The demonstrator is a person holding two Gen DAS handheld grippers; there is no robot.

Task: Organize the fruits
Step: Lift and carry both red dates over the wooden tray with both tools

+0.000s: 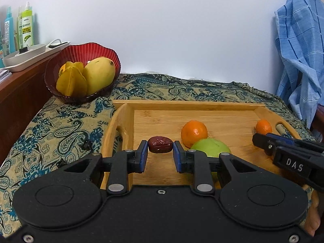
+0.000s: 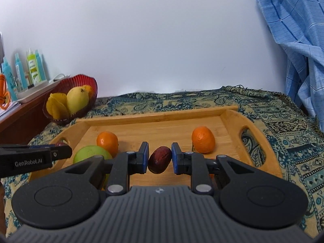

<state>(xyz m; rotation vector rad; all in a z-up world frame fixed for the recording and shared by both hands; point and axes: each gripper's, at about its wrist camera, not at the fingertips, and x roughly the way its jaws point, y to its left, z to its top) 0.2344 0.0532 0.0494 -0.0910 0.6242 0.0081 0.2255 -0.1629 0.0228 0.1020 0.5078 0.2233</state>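
My left gripper (image 1: 160,151) is shut on a dark red jujube (image 1: 160,147), held just above the wooden tray (image 1: 182,103). My right gripper (image 2: 160,158) is shut on a second red jujube (image 2: 159,159) over the same tray (image 2: 162,114). On the tray lie a large orange (image 1: 194,133), a green apple (image 1: 210,147) and a small orange (image 1: 263,127). In the right wrist view they are the orange (image 2: 107,141), apple (image 2: 91,154) and second orange (image 2: 203,139). A red bowl (image 1: 89,49) at far left holds a mango (image 1: 99,75) and starfruit (image 1: 70,81).
A paisley cloth (image 1: 50,133) covers the table. A wooden ledge (image 1: 20,85) at left carries a white tray (image 1: 22,57) and bottles (image 1: 26,26). A blue checked cloth (image 1: 299,60) hangs at right. The right gripper's body (image 1: 291,158) reaches in beside the left one.
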